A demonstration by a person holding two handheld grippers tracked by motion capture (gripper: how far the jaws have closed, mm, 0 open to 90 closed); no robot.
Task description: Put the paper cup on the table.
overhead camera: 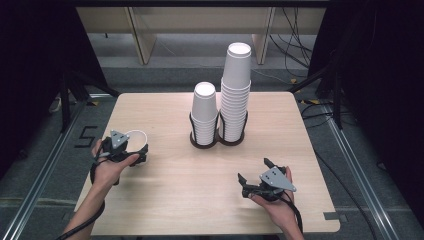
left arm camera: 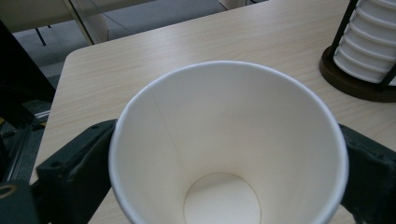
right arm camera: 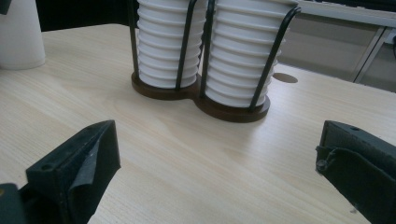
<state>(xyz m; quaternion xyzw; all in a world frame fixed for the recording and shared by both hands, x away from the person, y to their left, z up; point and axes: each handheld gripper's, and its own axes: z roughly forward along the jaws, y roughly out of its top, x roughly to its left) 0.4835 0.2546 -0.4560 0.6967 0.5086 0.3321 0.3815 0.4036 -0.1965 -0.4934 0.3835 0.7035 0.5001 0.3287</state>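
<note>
A single white paper cup (overhead camera: 136,136) stands mouth up at the table's left side, with my left gripper (overhead camera: 135,150) shut on its wall. In the left gripper view I look down into the empty cup (left arm camera: 224,140), a black jaw pressed to each side. Two stacks of white cups, a short stack (overhead camera: 205,112) and a taller stack (overhead camera: 236,90), sit in a dark wire holder (overhead camera: 216,142) at the table's middle. My right gripper (overhead camera: 254,170) rests open near the front right and faces the holder (right arm camera: 233,109) with nothing between its jaws. The held cup (right arm camera: 18,39) shows far left there.
The light wooden table (overhead camera: 175,185) has bare surface between the two grippers and in front of the holder. Beyond its far edge are wooden furniture legs (overhead camera: 142,42) and loose cables (overhead camera: 295,45) on the floor. Metal rails (overhead camera: 45,175) run along both sides.
</note>
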